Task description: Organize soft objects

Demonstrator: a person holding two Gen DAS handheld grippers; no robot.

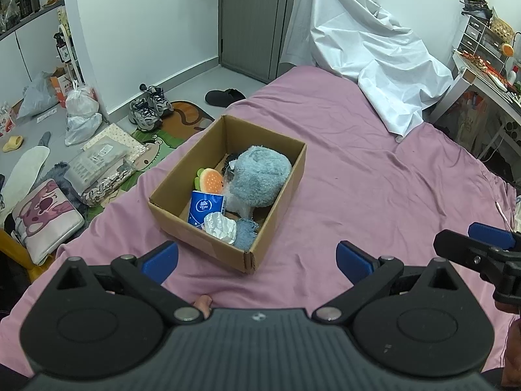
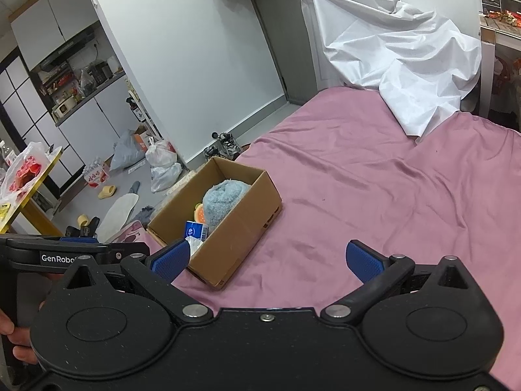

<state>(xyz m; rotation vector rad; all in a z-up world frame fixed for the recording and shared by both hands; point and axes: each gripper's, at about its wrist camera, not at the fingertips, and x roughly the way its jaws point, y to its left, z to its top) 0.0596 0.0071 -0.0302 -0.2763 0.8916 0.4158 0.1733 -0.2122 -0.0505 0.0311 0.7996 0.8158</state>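
The left gripper (image 1: 257, 260) hangs with its blue-padded fingers spread wide and nothing between them, just short of the near corner of the open brown cardboard box (image 1: 208, 238). The right gripper (image 2: 275, 262) is likewise spread wide and empty, to the right of the box over bare sheet.

The box sits on the pink bedsheet (image 1: 358, 179) near the bed's left edge. Right of the box and beyond it the sheet lies bare up to a crumpled white plastic cover (image 1: 368, 55) draped at the far end of the bed. Left of the box the bed drops to a cluttered floor: grey sneakers (image 1: 149, 106), white plastic bags (image 1: 81, 114) and a pink cartoon cushion (image 1: 45, 215).

Inside the box, a fluffy light-blue plush roll (image 1: 260, 176) fills the far right part. An orange burger-shaped soft toy (image 1: 211, 180) lies against its left, a blue tissue pack (image 1: 205, 208) in front of that, and a crumpled silver-white wrapper (image 1: 220, 227) at the near wall beside a small blue cloth (image 1: 246, 234).
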